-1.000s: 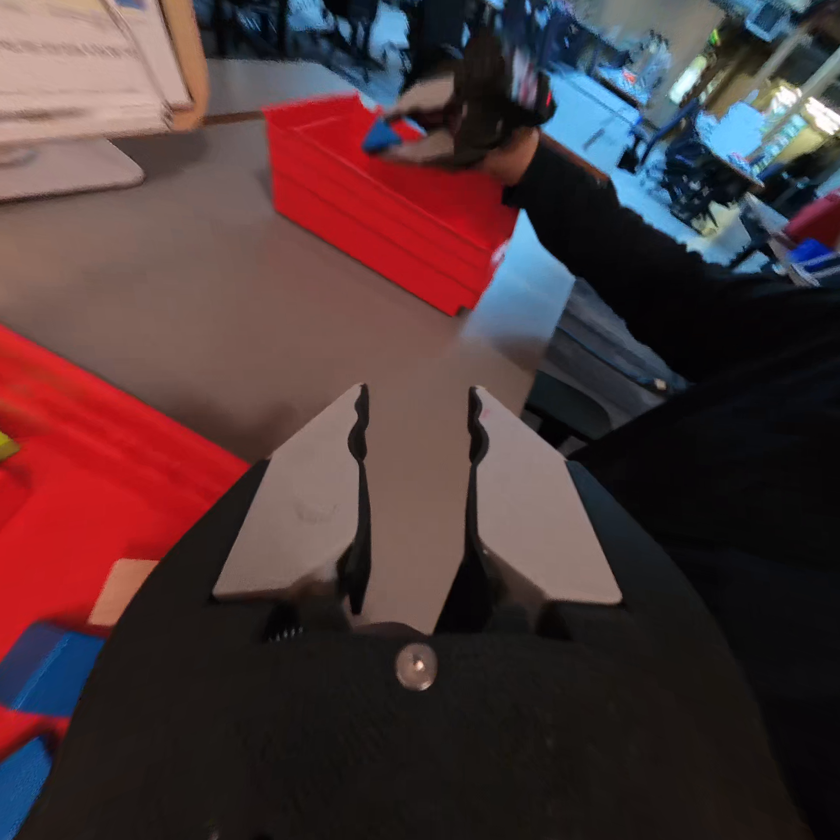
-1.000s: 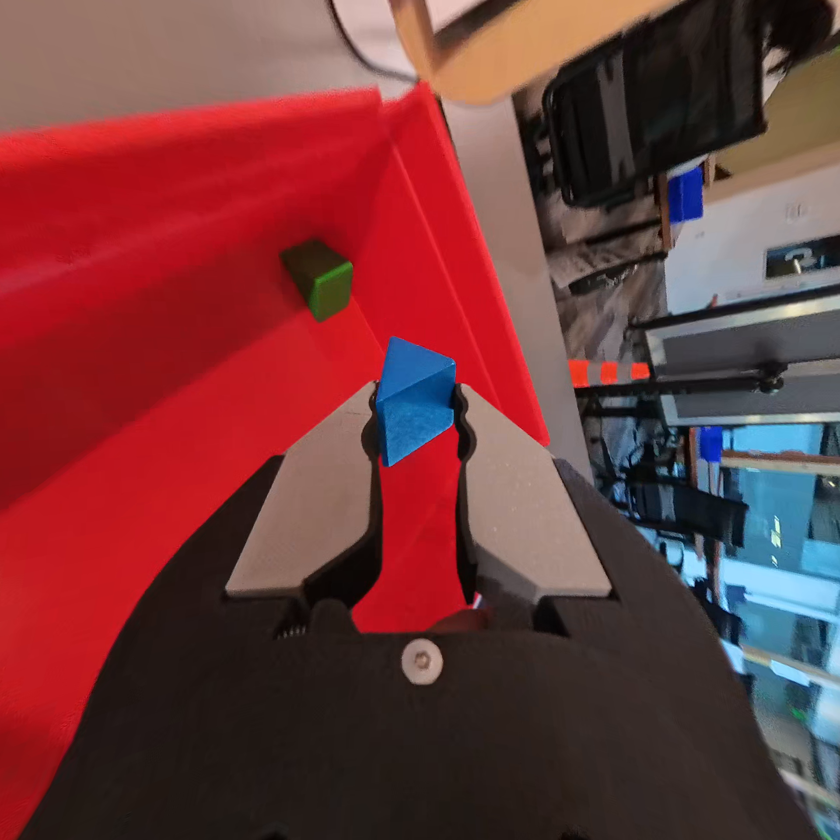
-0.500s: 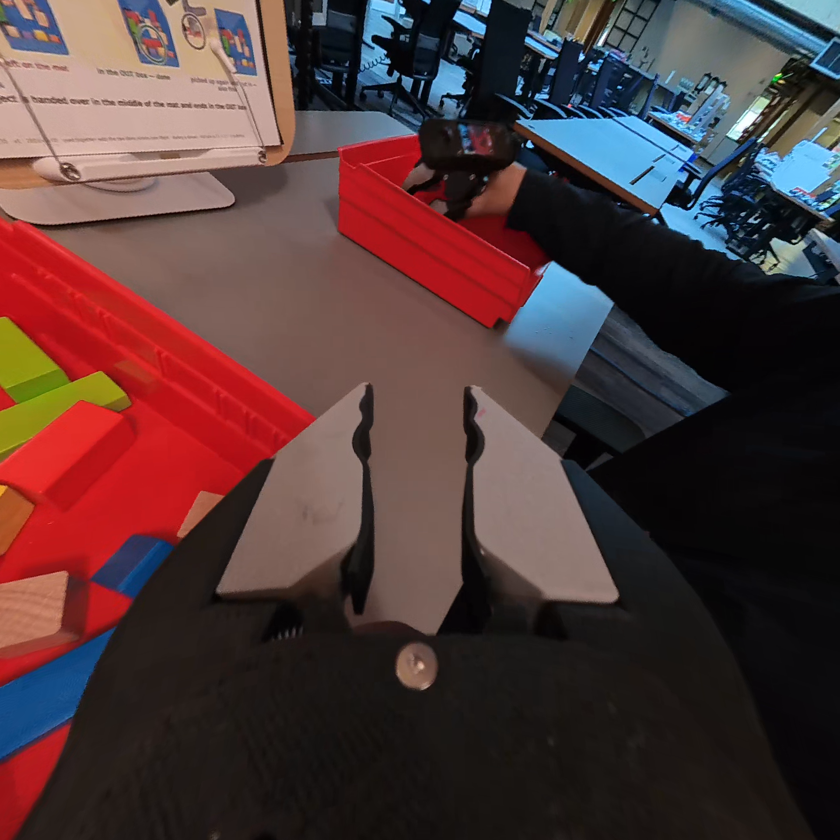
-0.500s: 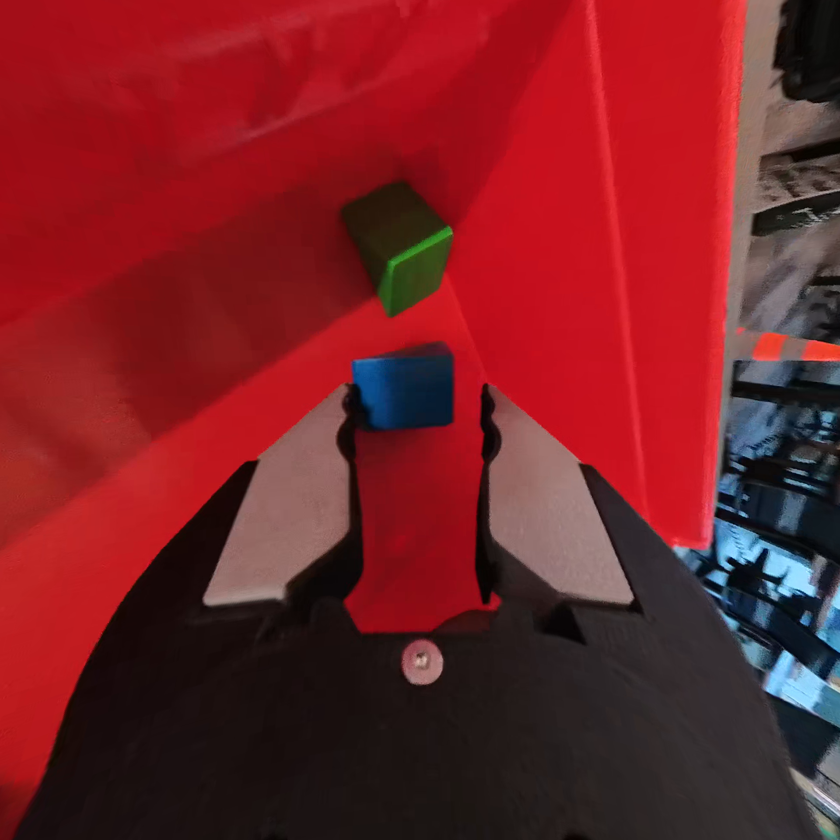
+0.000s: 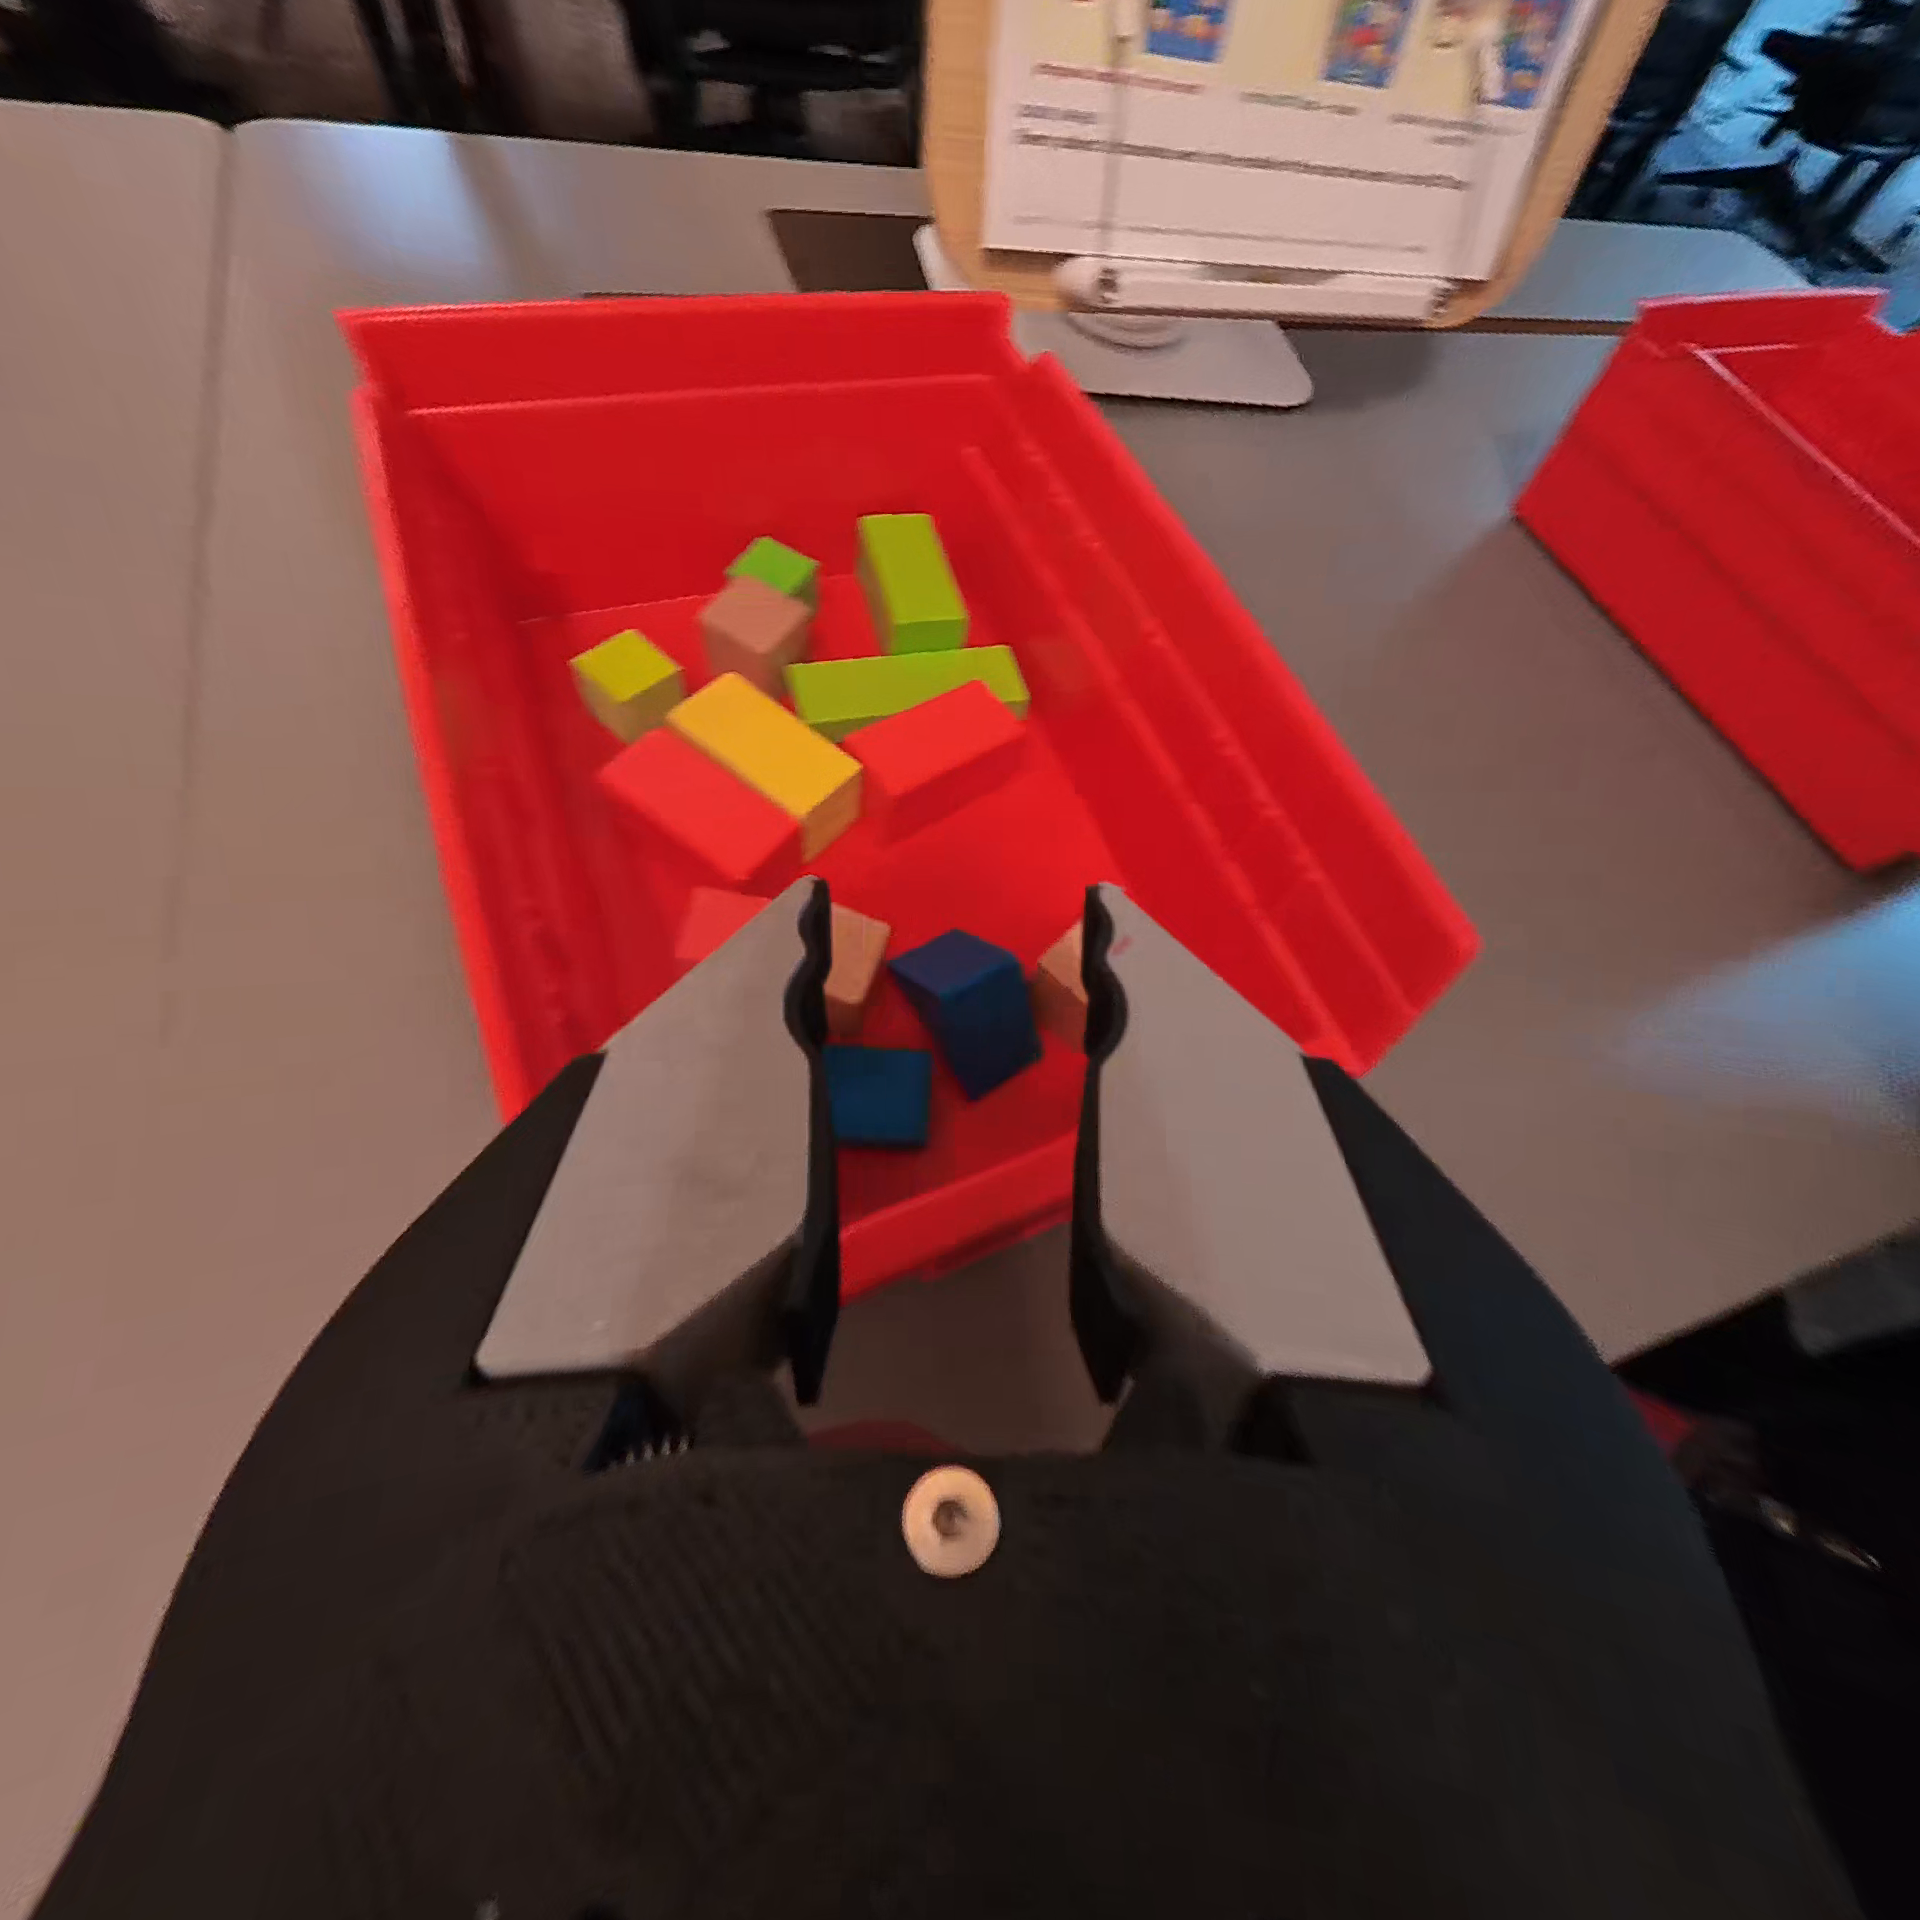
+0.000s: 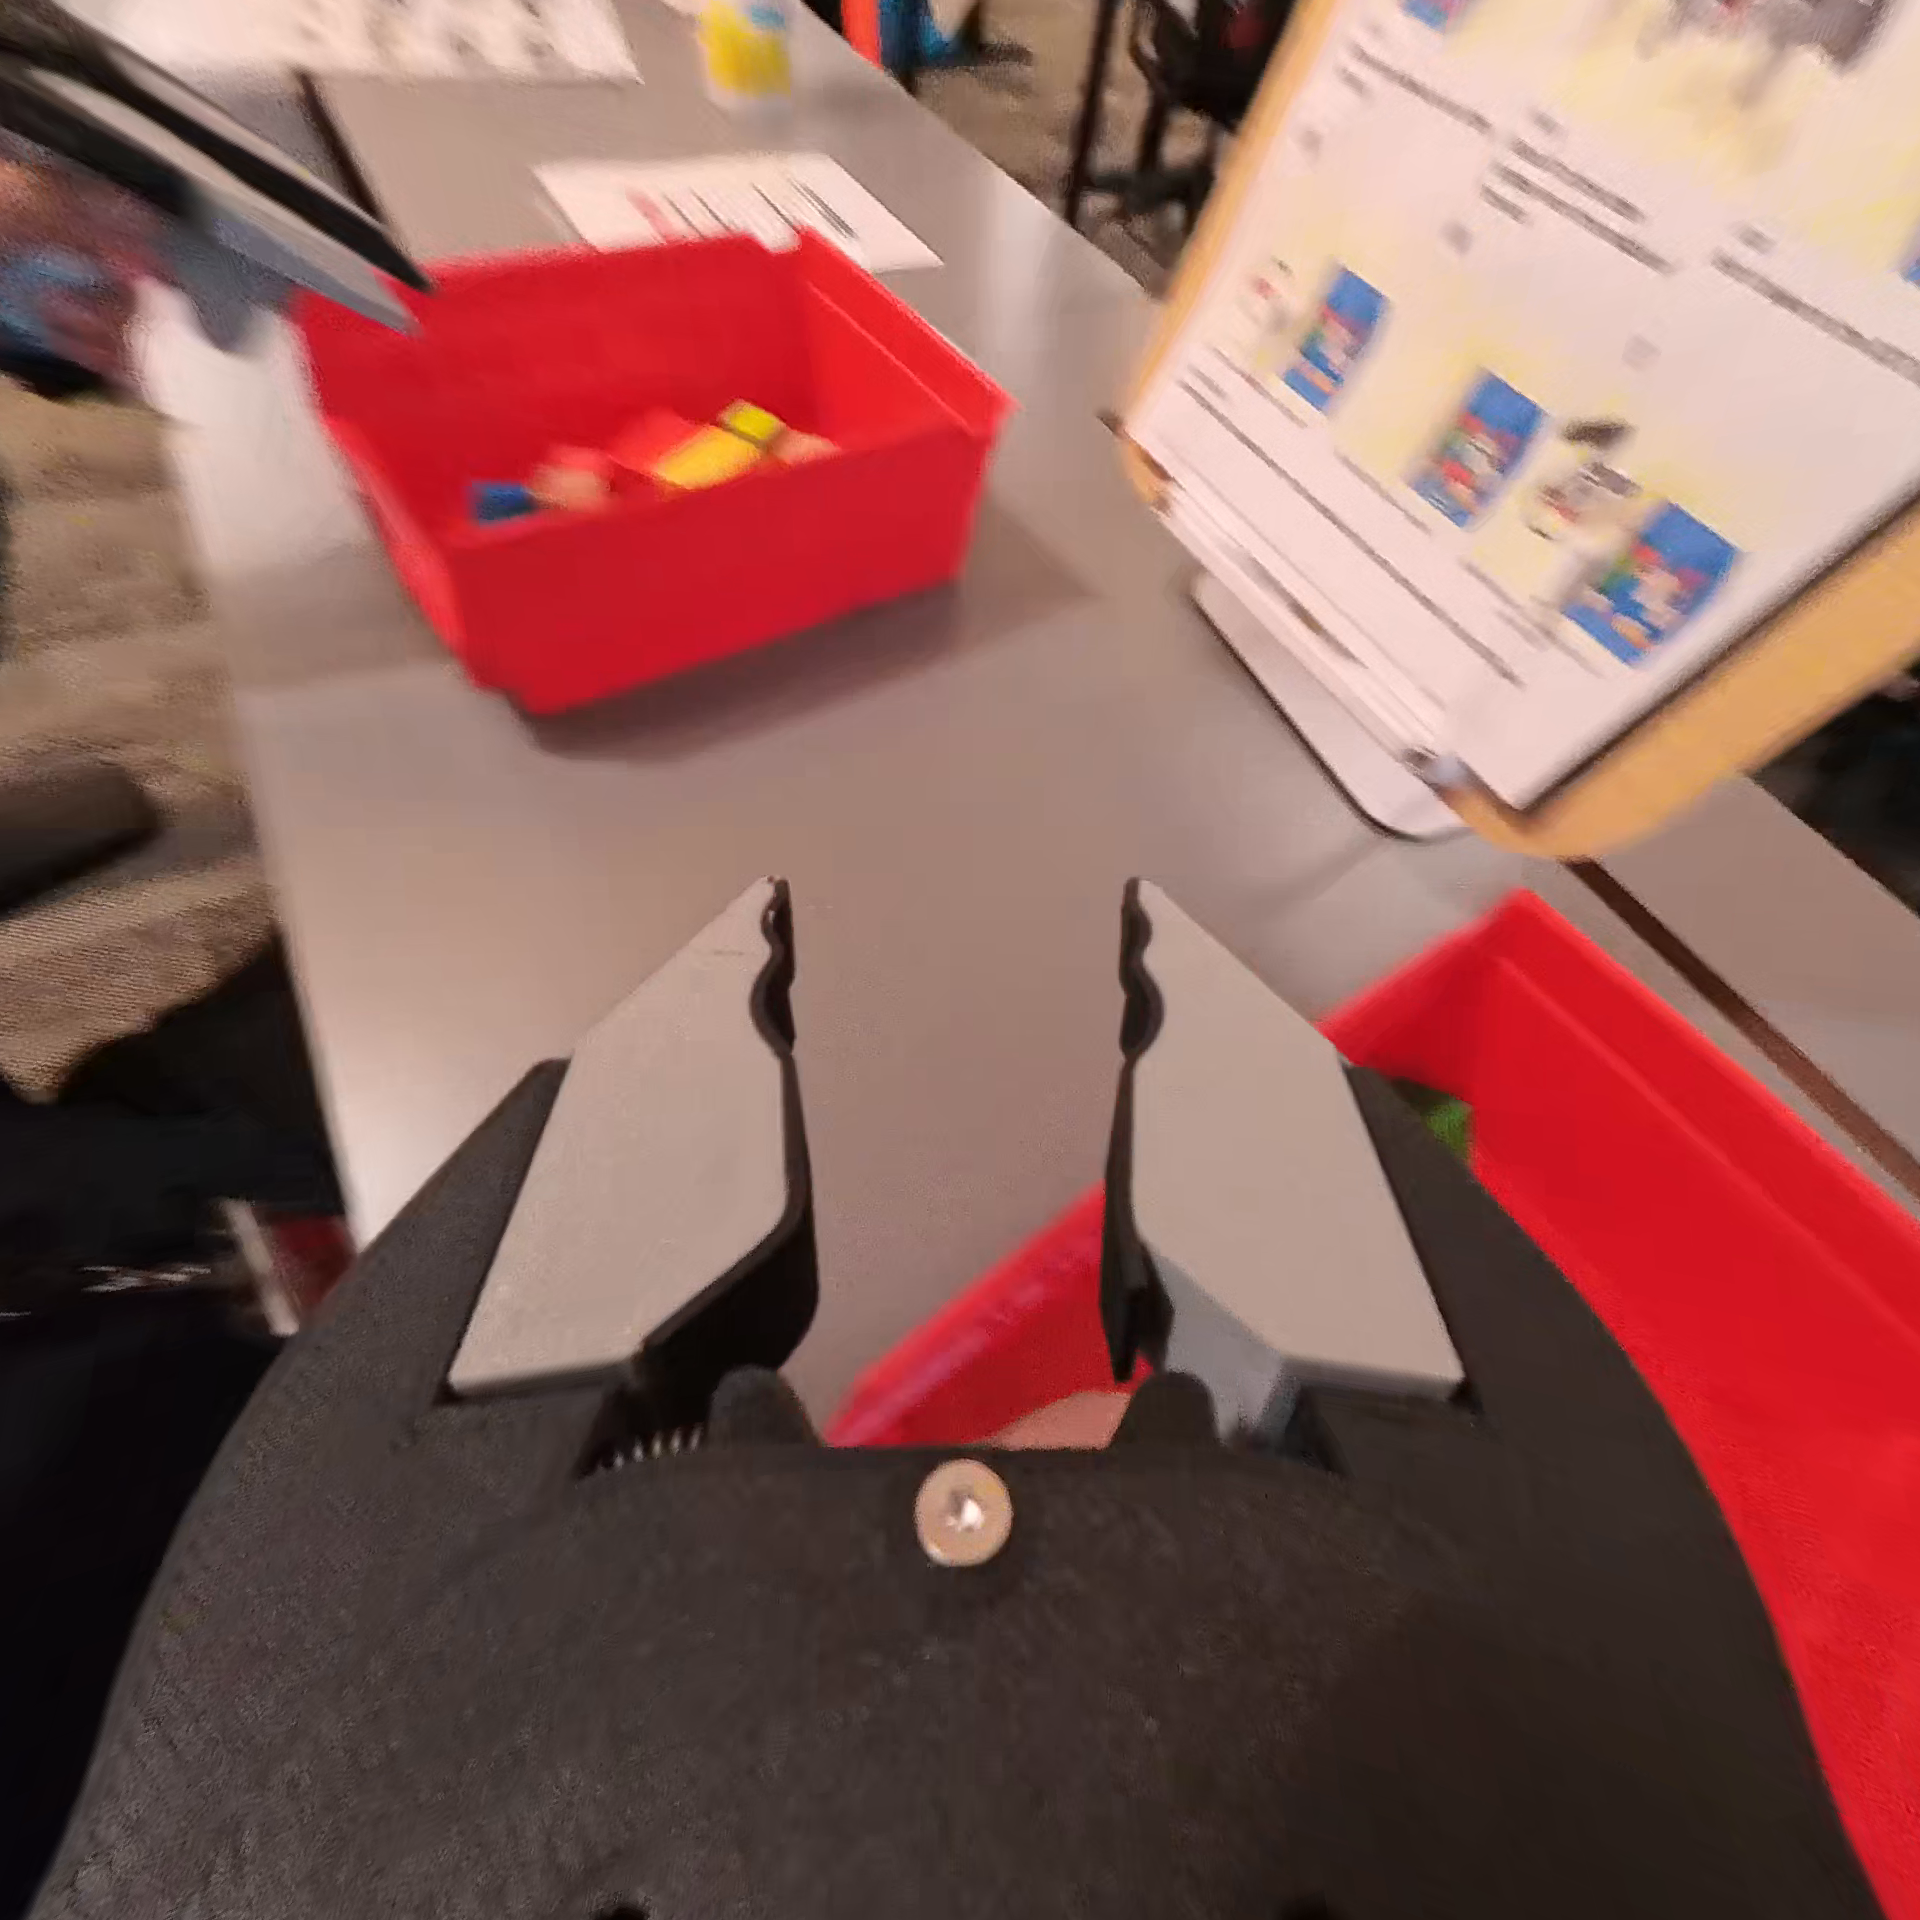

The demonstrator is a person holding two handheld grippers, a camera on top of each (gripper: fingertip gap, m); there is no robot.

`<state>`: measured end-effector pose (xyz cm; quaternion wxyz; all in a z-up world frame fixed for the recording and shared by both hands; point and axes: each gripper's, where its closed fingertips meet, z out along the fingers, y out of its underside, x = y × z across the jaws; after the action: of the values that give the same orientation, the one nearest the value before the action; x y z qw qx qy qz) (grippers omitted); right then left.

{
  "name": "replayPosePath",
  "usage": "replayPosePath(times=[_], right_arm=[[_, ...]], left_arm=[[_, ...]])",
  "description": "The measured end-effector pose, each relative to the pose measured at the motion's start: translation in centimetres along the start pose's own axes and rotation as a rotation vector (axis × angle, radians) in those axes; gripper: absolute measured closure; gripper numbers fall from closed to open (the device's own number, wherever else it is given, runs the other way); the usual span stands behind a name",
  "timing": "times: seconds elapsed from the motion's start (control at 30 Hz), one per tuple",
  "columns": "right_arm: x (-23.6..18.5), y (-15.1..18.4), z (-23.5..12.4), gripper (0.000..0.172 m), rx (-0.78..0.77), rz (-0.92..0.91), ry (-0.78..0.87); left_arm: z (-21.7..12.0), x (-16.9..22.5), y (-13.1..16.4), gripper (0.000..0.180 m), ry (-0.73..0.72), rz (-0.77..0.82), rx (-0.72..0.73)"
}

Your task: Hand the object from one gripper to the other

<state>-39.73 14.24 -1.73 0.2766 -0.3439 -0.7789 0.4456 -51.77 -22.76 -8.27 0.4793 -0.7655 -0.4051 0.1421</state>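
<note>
A plain grey table (image 5: 208,727) fills both views, with dark office chairs and desks blurred in the room behind it.

The left claw (image 5: 951,971) hovers over the near end of a red plastic bin (image 5: 1247,727). Its two grey fingers stand apart and grip nothing. Seen through the gap, on the bin floor below, lie a dark blue wooden block (image 5: 971,1013), a flat blue wooden block (image 5: 878,1096) just beside it, and two plain tan wooden blocks (image 5: 857,971), one near each fingertip; neither finger presses on any of them. Farther up the bin sits a loose heap: a yellow wooden brick (image 5: 764,753) lying on a red wooden brick (image 5: 696,805), a second red wooden brick (image 5: 935,743), two long lime green wooden bricks (image 5: 904,686), and small green and tan cubes (image 5: 769,613) behind them. Beyond the bin stands a wood-framed board holding a printed sheet (image 5: 1236,145) on a white base. A second red plastic bin (image 5: 1714,582) sits well apart to the right.

The right claw (image 6: 954,971) hangs above bare table, fingers wide apart with nothing between them. The second bin's red wall (image 6: 1621,1174) lies just beside its right finger, a scrap of green showing inside. The block-filled bin and the left claw's fingers (image 6: 312,260) appear blurred in the far left.
</note>
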Motion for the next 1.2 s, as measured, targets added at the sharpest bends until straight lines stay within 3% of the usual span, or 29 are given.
replayPosePath(times=[0.13, 0.2, 0.53, 0.67, 0.8, 0.9, 1.0, 1.1, 1.2], right_arm=[[-6.6, -2.3, 0.1, 0.111, 0.100, -0.012, -0.146], [-8.1, -2.7, 0.2, 0.111, 0.119, -0.032, -0.195], [-6.6, -1.8, -1.5, 0.114, 0.178, 0.022, -0.204], [-6.1, -1.6, -2.5, 0.114, 0.184, 0.006, -0.182], [-6.2, -1.8, -2.8, 0.114, 0.189, -0.024, -0.166], [-6.8, -1.7, -2.7, 0.113, 0.177, -0.052, -0.176], [-7.2, -1.4, -2.5, 0.113, 0.159, -0.088, -0.170], [-7.5, -1.4, -2.5, 0.113, 0.158, -0.106, -0.171], [-7.7, -1.5, -2.6, 0.113, 0.169, -0.114, -0.173]], left_arm=[[0.8, -1.6, 0.5, 0.134, -0.031, -0.045, -0.038], [1.8, -2.0, 1.2, 0.133, -0.038, -0.017, -0.139], [6.7, -2.5, 5.2, 0.137, 0.079, 0.350, -0.658], [6.9, -4.3, 7.0, 0.137, -0.021, 0.461, -0.852], [6.7, -3.6, 7.4, 0.131, -0.037, 0.555, -0.906], [6.5, -1.8, 7.8, 0.137, 0.020, 0.575, -0.912], [6.4, -2.5, 8.2, 0.142, -0.040, 0.594, -0.936], [7.0, -2.8, 9.5, 0.139, -0.014, 0.548, -0.967], [7.8, -2.6, 8.8, 0.150, 0.010, 0.472, -0.910]])
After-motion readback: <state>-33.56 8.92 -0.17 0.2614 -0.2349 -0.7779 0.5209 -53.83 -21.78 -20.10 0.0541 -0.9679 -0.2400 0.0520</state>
